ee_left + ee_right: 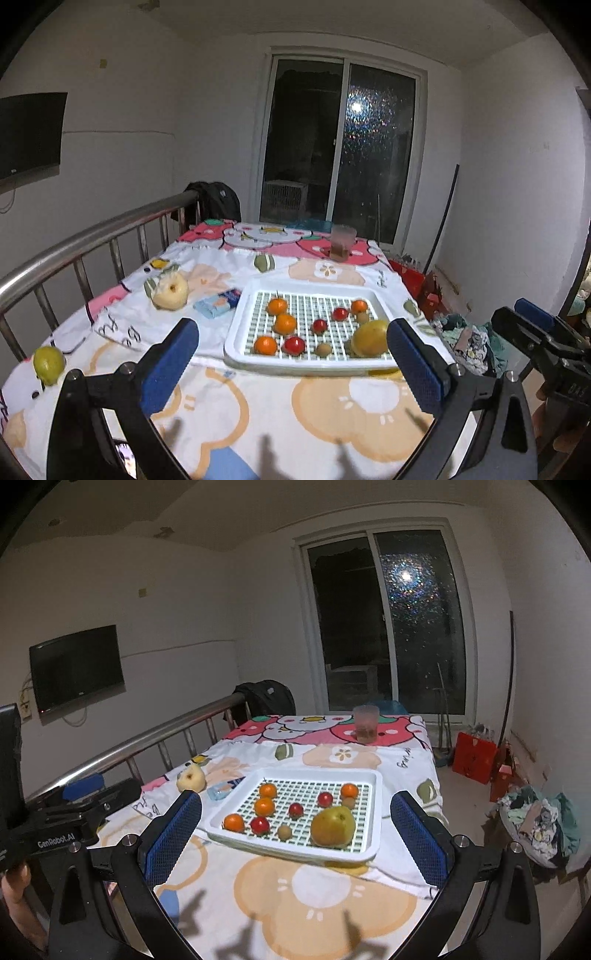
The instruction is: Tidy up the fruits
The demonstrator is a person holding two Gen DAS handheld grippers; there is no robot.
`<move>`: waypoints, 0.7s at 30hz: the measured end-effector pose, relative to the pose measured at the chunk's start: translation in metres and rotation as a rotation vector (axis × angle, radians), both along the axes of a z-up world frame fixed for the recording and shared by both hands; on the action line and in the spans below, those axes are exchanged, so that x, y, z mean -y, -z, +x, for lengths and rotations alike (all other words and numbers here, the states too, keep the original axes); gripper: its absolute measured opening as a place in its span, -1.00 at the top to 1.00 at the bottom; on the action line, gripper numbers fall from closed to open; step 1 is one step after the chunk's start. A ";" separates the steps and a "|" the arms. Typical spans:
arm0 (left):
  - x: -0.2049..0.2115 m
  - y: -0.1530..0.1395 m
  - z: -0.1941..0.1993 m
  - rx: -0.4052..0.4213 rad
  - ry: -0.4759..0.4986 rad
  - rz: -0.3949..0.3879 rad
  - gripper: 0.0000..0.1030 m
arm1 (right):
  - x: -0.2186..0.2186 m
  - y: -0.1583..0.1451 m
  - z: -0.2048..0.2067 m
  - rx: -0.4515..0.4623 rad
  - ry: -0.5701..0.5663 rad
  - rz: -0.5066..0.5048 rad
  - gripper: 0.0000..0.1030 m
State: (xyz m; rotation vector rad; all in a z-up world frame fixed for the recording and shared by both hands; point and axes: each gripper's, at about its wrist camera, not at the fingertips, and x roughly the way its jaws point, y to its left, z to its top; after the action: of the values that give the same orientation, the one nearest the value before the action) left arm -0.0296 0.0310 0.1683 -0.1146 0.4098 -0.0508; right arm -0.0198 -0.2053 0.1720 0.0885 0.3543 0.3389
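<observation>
A white slotted tray (240,317) (375,812) on the patterned tablecloth holds several small oranges (285,323) (264,806), red tomatoes (294,345) (259,825), small brown fruits and one large yellow-green pear (369,338) (333,826). A pale yellow apple (170,291) (191,777) lies left of the tray. A green pear (48,363) lies at the table's left edge. My left gripper (293,365) is open and empty, above the table in front of the tray. My right gripper (295,842) is open and empty, also in front of the tray.
A blue-and-white packet (218,303) (221,790) lies between the apple and the tray. A plastic cup (342,243) (365,723) stands at the far end. A steel rail (92,236) (147,738) runs along the left side. Clothes (535,819) lie on the floor at right.
</observation>
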 end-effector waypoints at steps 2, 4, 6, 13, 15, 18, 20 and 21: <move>0.000 0.011 -0.001 -0.025 0.006 -0.009 -0.99 | 0.001 0.009 -0.003 -0.006 0.003 0.000 -1.00; 0.000 0.023 -0.001 -0.052 0.008 -0.011 -0.99 | 0.002 0.018 -0.006 -0.017 0.007 -0.007 -1.00; 0.001 0.032 0.002 -0.079 0.006 -0.003 -0.99 | 0.001 0.027 -0.006 -0.030 0.007 -0.012 -1.00; 0.001 0.059 0.005 -0.140 0.006 0.007 -0.99 | -0.004 0.057 -0.005 -0.074 0.024 -0.049 -1.00; 0.003 0.066 0.007 -0.159 0.011 0.025 -0.99 | -0.007 0.066 -0.003 -0.096 0.022 -0.064 -1.00; 0.007 0.076 0.008 -0.182 0.011 0.046 -0.99 | -0.011 0.078 -0.001 -0.125 0.019 -0.080 -1.00; 0.008 0.082 0.010 -0.196 0.011 0.051 -0.99 | -0.012 0.085 0.000 -0.141 0.021 -0.092 -1.00; 0.008 0.085 0.011 -0.203 0.010 0.053 -0.99 | -0.013 0.088 0.002 -0.148 0.021 -0.095 -1.00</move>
State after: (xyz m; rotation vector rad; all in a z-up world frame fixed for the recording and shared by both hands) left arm -0.0187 0.0226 0.0832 -0.0651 0.6141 -0.0386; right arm -0.0181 -0.1921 0.0841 0.0247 0.5153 0.2947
